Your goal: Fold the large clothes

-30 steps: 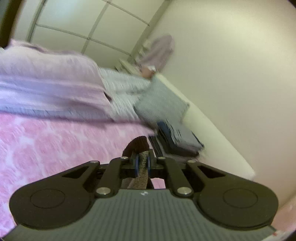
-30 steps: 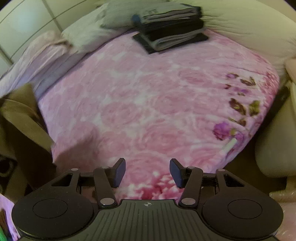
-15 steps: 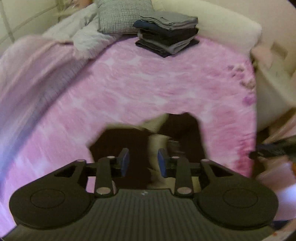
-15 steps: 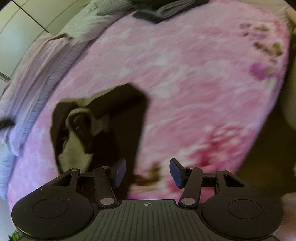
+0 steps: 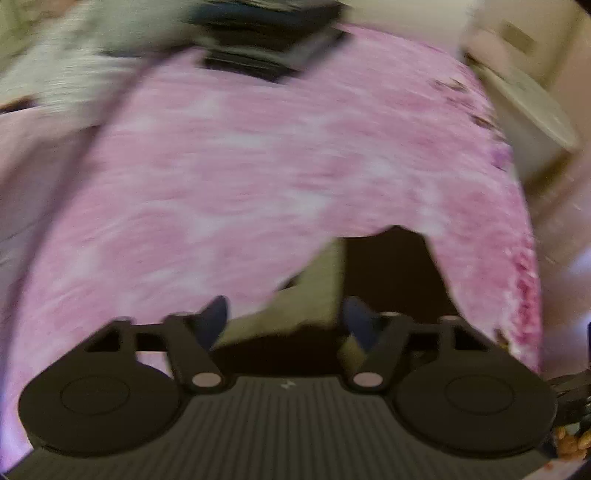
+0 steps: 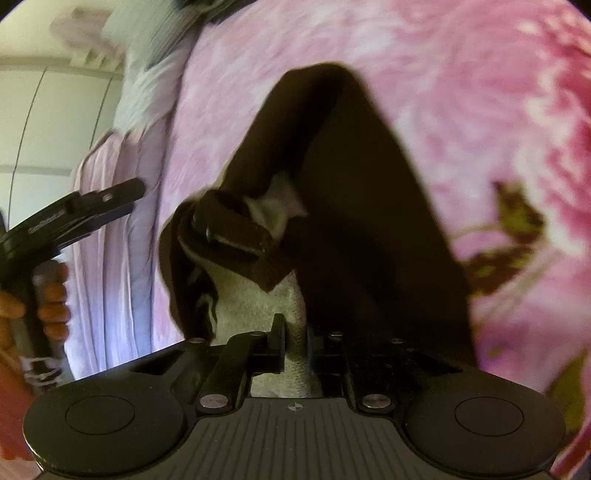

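Note:
A dark brown garment (image 6: pixel 351 166) with a pale fleecy lining (image 6: pixel 291 295) lies crumpled on the pink bedspread (image 6: pixel 461 74). My right gripper (image 6: pixel 295 343) is shut on the lining at the garment's near edge. In the blurred left wrist view the same garment (image 5: pixel 388 266) lies just ahead of my left gripper (image 5: pixel 286 325), which is open with nothing held between its fingers. The left gripper (image 6: pixel 107 203) also shows at the left edge of the right wrist view, held by a hand (image 6: pixel 51 295) and well apart from the garment.
A stack of folded clothes (image 5: pixel 266 48) sits at the far end of the bed beside a grey pillow (image 6: pixel 147 29). A lilac blanket (image 6: pixel 110 221) runs along the bed's left side. The bed's right edge (image 5: pixel 524 258) drops toward pale furniture (image 5: pixel 524 103).
The left gripper let go of the garment and opened wide. The garment dropped onto the bed. The right gripper, open before, moved down to the garment and shut on its lining.

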`<state>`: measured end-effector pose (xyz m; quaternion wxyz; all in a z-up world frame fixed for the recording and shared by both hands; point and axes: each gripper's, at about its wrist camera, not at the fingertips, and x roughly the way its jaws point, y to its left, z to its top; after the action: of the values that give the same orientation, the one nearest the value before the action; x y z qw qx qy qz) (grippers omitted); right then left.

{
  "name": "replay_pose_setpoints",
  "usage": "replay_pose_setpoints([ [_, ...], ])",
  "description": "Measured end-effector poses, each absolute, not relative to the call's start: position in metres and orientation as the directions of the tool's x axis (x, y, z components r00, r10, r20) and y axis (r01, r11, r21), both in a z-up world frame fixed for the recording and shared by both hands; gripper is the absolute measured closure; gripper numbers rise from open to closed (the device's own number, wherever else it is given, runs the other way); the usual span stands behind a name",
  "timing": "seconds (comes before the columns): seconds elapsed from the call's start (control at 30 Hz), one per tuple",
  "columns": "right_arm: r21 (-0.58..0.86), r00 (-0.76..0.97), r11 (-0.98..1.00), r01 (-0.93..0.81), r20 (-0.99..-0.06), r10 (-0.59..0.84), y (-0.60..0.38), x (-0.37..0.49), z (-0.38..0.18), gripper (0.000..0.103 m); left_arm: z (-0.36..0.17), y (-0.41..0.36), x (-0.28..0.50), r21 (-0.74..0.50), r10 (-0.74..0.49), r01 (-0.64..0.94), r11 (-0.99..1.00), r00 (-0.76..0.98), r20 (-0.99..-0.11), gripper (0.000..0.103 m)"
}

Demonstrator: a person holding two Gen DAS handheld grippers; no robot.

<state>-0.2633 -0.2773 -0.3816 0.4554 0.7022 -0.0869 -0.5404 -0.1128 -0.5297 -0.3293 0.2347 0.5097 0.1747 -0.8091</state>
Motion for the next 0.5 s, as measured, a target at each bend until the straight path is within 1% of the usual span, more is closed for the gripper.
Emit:
replay_pose_setpoints([
  [0.1, 0.718, 0.364, -0.585, 0.376, -0.696, -0.619, -0.268, -0.272, -0.372, 0.097, -0.369, -0.525, -0.158, -0.047, -0.134, 0.473, -0.88, -0.342, -0.93, 0.03],
  [0.2, 0.712, 0.346, -0.593, 0.377, -0.702, -0.622, -0.265, -0.279, -0.365, 0.097, -0.408, -0.51, -0.189, -0.042, -0.078, 0.394, -0.918, -0.283, -0.956, 0.033],
  [0.23, 0.705, 0.34, -0.593, 0.39, -0.709, -0.618, -0.266, -0.279, -0.362, 0.097, -0.414, -0.503, -0.193, -0.036, -0.074, 0.358, -0.933, -0.288, -0.955, 0.048],
  [0.27, 0.698, 0.336, -0.591, 0.403, -0.714, -0.614, -0.267, -0.275, -0.36, 0.097, -0.42, -0.497, -0.194, 0.002, -0.102, 0.333, -0.943, -0.284, -0.953, 0.065],
  [0.3, 0.693, 0.332, -0.587, 0.419, -0.718, -0.611, -0.268, -0.273, -0.358, 0.097, -0.424, -0.496, -0.192, 0.03, -0.129, 0.338, -0.941, -0.275, -0.953, 0.096],
  [0.33, 0.682, 0.324, -0.583, 0.443, -0.727, -0.605, -0.27, -0.272, -0.354, 0.097, -0.423, -0.501, -0.185, 0.061, -0.175, 0.387, -0.92, -0.266, -0.948, 0.095],
  [0.4, 0.661, 0.294, -0.56, 0.5, -0.737, -0.608, -0.277, -0.266, -0.344, 0.098, -0.405, -0.524, -0.152, 0.076, -0.292, 0.57, -0.818, -0.3, -0.908, 0.095],
  [0.43, 0.644, 0.27, -0.543, 0.539, -0.742, -0.614, -0.282, -0.266, -0.335, 0.098, -0.39, -0.538, -0.124, 0.07, -0.362, 0.676, -0.734, -0.302, -0.882, 0.096],
  [0.5, 0.626, 0.227, -0.488, 0.609, -0.726, -0.649, -0.295, -0.267, -0.317, 0.101, -0.361, -0.556, -0.065, 0.025, -0.451, 0.831, -0.556, -0.276, -0.849, 0.096],
])
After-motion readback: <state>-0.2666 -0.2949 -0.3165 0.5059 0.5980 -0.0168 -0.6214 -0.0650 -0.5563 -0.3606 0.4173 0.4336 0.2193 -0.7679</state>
